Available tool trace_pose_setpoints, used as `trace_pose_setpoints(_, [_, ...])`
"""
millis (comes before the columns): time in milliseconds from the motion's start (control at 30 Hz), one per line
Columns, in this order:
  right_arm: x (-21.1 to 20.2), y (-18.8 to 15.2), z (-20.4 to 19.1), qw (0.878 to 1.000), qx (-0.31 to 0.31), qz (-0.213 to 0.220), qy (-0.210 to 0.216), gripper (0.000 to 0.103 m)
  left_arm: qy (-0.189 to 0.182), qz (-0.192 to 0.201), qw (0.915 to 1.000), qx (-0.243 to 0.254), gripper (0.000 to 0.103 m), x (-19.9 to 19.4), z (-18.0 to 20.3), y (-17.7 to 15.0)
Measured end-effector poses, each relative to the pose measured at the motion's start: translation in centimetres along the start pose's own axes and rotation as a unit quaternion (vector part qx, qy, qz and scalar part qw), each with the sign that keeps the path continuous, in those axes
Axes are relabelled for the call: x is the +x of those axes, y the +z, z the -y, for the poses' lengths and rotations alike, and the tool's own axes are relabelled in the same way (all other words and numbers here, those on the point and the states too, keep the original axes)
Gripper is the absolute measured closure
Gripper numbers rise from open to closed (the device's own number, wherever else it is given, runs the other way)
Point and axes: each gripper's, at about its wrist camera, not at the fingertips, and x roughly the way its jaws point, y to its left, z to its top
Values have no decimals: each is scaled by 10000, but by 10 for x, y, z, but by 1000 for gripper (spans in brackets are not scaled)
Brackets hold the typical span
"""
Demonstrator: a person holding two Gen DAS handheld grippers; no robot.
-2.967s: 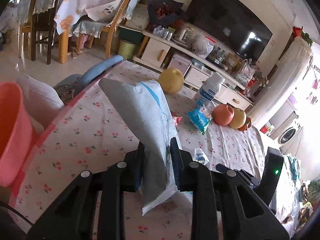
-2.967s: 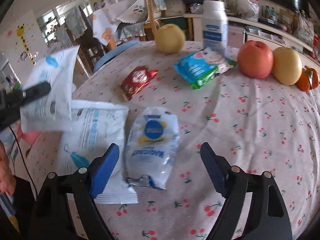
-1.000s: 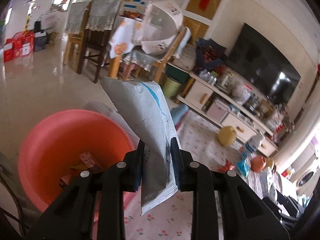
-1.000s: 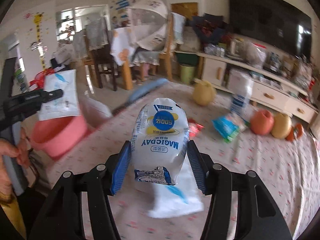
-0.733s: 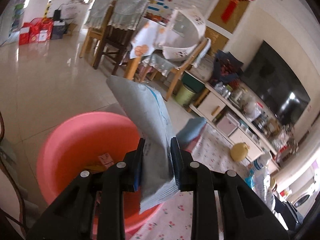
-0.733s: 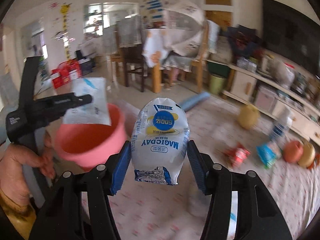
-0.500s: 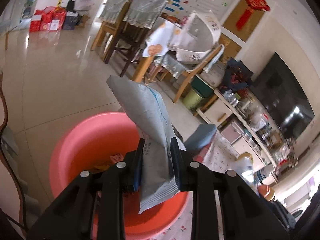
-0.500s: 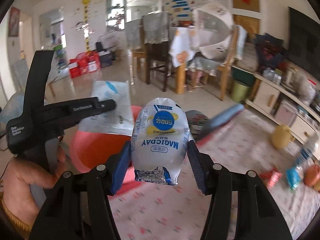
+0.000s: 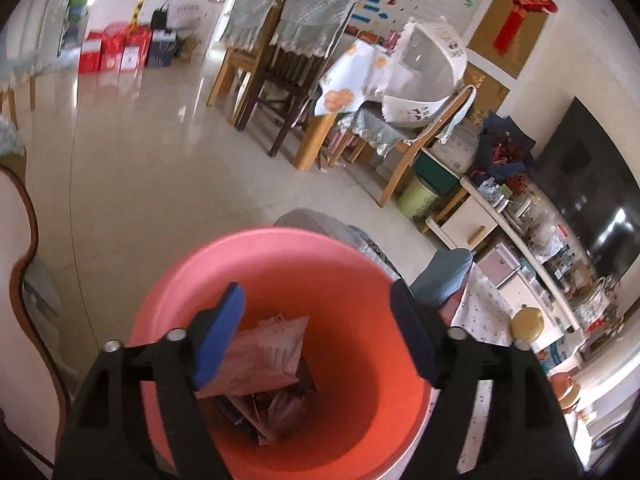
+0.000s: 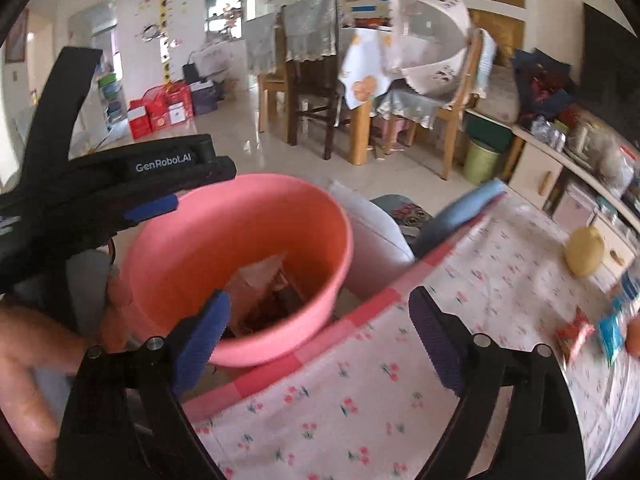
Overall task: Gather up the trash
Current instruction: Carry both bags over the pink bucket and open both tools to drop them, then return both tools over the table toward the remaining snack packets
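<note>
Wrappers lay in the pink basin [image 9: 280, 264], both grippers empty.

Left gripper [image 9: 316, 332] hung spread wide over the basin; right gripper [image 10: 320, 320] gaped beside it above the tablecloth [image 10: 360, 392]. The top wrapper [image 9: 260, 356] seemed to slant, long axis pointing toward the far rim.

Left black tool with blue pads [image 9: 316, 332] spread wide, empty; right black tool [image 10: 320, 334] likewise, lower centre frame.
</note>
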Motion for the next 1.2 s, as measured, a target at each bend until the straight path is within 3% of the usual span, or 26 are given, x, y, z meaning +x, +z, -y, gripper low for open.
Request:
trace_pose_setpoints(100, [-17, -10, 13, 9997, 199, 56, -148, 13, -15, 223, 9994, 260, 19, -6, 10, -3])
trace_pose_setpoints(333, [-66, -39, 44, 9965, 677, 161, -458, 11, -457, 686, 9918, 975, 16, -33, 49, -7])
trace_pose_setpoints(567, [-117, -67, 76, 9901, 1215, 296, -639, 9, -826, 672, 9821, 1554, 16, -69, 99, -14])
trace_pose_setpoints(867, [-165, -107, 108, 9839, 1579, 484, -678, 9, -1392, 368, 9622, 2313, 16, -117, 150, -38])
trace_pose_setpoints(1200, [-191, -130, 139, 9803, 1685, 574, -856, 9, -1392, 461, 9453, 2913, 16, -166, 170, -60])
